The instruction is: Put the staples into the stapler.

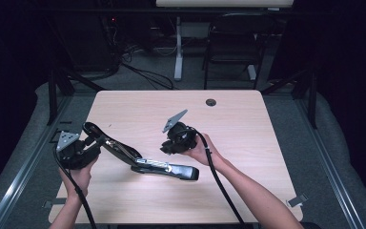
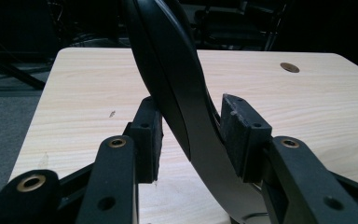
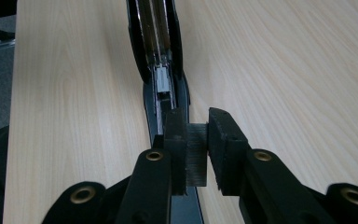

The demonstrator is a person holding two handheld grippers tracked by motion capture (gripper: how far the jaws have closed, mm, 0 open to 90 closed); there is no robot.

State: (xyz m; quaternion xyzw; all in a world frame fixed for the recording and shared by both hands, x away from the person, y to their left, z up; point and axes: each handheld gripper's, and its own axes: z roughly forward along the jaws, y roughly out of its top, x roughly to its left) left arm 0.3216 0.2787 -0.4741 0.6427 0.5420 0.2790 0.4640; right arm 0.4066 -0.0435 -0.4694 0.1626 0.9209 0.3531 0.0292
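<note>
Left hand-held gripper clamped on opened stapler's lid, right hand-held gripper gripping staple strip; no legible writing.

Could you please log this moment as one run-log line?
left hand-held gripper: shut on stapler lid | right hand-held gripper: shut on staple strip over open stapler channel | table

Dark room, grey floor, chair
</note>
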